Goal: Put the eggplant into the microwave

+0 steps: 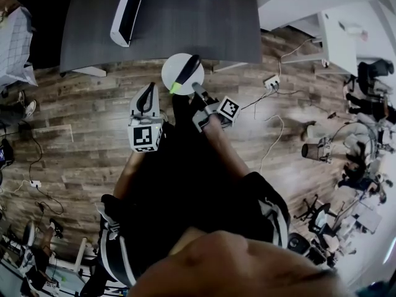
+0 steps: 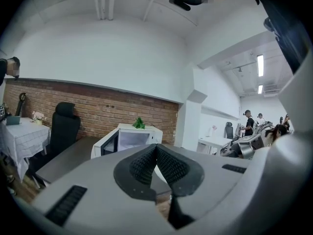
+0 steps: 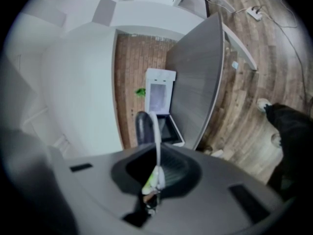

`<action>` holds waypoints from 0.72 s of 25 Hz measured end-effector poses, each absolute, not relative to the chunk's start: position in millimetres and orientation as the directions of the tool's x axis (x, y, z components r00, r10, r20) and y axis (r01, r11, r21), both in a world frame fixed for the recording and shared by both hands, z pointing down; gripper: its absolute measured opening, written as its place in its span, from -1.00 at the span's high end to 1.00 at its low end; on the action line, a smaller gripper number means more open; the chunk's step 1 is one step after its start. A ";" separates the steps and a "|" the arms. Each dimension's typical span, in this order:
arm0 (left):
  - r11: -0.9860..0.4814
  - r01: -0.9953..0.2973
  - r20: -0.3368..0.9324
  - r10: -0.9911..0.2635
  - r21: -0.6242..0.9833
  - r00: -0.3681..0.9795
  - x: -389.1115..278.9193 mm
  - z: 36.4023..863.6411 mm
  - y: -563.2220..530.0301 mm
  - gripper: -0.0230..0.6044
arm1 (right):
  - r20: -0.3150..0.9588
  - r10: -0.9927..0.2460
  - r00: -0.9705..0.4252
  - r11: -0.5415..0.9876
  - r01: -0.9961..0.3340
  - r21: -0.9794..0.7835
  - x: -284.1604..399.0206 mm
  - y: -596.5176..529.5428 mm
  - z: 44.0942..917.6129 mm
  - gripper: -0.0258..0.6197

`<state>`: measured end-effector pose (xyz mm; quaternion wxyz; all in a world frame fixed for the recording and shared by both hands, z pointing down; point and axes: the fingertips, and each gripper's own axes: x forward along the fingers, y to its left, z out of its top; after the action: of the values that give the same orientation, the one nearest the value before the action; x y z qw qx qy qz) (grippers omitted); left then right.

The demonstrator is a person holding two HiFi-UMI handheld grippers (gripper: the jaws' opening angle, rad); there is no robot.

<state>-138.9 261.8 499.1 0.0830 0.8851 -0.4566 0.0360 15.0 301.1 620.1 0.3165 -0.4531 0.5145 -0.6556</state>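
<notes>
A dark purple eggplant (image 1: 187,68) with a green stem lies on a round white plate (image 1: 173,67), held in the air over the wooden floor just short of the grey table (image 1: 185,36). My right gripper (image 1: 197,89) is shut on the plate's near rim. In the right gripper view the plate (image 3: 156,136) stands edge-on between the jaws, the eggplant (image 3: 142,129) on its left side. My left gripper (image 1: 146,99) hangs beside the plate, shut and empty; its pads (image 2: 146,163) meet. The white microwave (image 1: 133,8) sits on the table with its door open (image 2: 128,140) (image 3: 160,96).
A small green plant (image 2: 139,123) sits on the microwave. A black chair (image 2: 66,126) stands left of the table against the brick wall. Cables and a power strip (image 1: 272,81) lie on the floor at right. White desks (image 1: 340,36) and people (image 2: 249,124) are farther right.
</notes>
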 end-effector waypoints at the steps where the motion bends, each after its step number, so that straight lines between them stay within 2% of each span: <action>1: -0.569 -0.815 0.136 -0.804 0.108 0.579 -138.4 499.2 257.8 0.81 | 0.270 -0.881 -0.389 -0.272 -0.052 -0.961 16.4 297.1 620.7 0.80; 18: -0.539 -0.839 0.139 -0.827 0.078 0.544 -95.4 495.0 166.8 0.81 | 0.252 -0.862 -0.440 -0.249 -0.065 -0.966 57.3 196.3 616.3 0.81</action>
<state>-95.4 166.8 495.0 0.0675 0.8761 -0.4754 0.0429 57.3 196.3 616.3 0.3018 -0.4344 0.5331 -0.6603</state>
